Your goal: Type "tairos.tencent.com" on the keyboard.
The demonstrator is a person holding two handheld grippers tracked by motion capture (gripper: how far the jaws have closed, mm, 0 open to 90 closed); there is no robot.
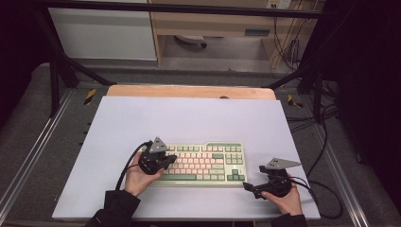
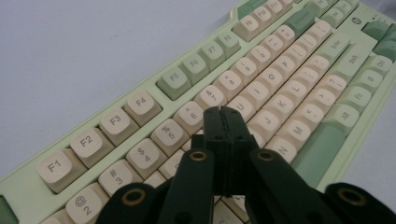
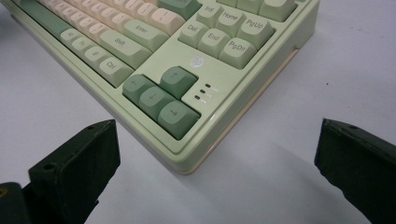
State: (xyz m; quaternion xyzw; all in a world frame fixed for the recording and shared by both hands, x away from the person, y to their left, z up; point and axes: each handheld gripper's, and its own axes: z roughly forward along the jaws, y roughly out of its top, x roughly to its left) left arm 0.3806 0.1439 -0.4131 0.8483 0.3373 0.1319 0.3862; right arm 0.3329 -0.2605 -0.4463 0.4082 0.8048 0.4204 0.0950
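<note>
A person is working a pale green keyboard (image 1: 204, 163) with a two-jaw tool in each hand, the keyboard lying near the front edge of a white table mat (image 1: 189, 118). The left gripper (image 2: 223, 122) is hovering over the keyboard's letter rows, its jaws pressed tightly together with nothing between them, the joined tip pointing at the cream keys around the centre of the board. The right gripper (image 3: 217, 156) is waiting just off the keyboard's right-hand corner, by the arrow keys (image 3: 159, 96), its jaws spread wide and pinching nothing.

The step in hand appears to be pressing a key with the closed tip. Doing it well probably means coming down squarely on a single keycap, keeping the tip clear of its neighbours, and pushing lightly so the keyboard is not sliding on the smooth mat; the right gripper could be steadying the corner if it does.

Beyond the keyboard, the mat is giving way to a wooden table edge (image 1: 189, 91), with a black frame (image 1: 61, 66), grey floor and trailing cables (image 1: 326, 142) surrounding the station.
</note>
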